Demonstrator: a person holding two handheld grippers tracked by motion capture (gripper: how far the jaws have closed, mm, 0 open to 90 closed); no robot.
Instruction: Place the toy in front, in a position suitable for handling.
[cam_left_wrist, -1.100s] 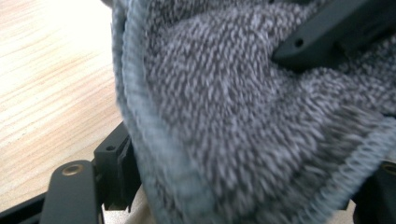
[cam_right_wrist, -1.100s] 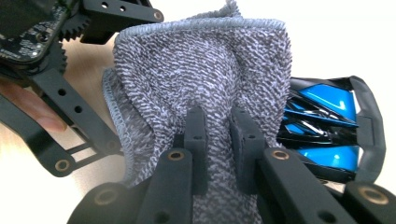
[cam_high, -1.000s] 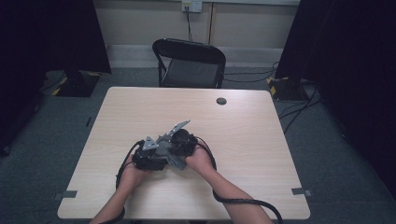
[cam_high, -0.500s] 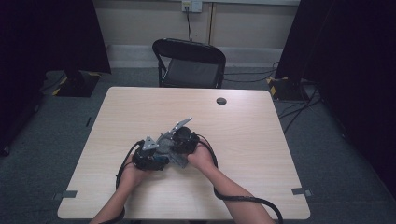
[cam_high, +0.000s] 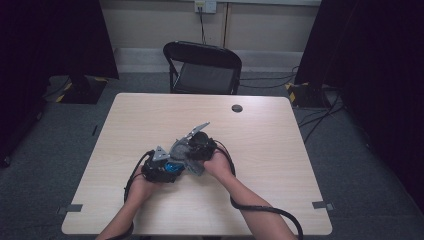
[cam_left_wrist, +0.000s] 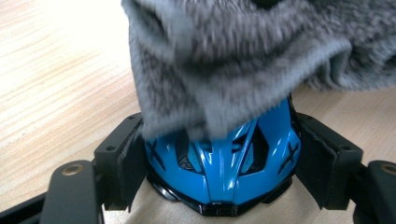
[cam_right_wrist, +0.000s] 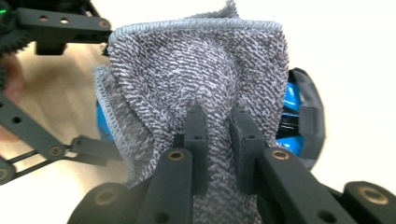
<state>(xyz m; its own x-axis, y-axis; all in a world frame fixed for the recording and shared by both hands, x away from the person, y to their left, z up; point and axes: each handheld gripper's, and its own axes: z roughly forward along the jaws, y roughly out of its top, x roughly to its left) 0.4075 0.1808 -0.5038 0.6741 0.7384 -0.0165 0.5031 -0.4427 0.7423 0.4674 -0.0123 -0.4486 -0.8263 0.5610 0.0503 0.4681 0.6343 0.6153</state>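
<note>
Crosswise, blue helmet (cam_left_wrist: 224, 172) in left hand-held gripper (cam_left_wrist: 219, 163)

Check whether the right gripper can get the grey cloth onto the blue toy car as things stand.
Probably yes. The right gripper is shut on the grey cloth, which already drapes over the blue toy car clamped in the left gripper; nothing lies between them.

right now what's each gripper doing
left gripper: closed on the glossy blue toy car
right gripper: shut on the grey terry cloth
</note>
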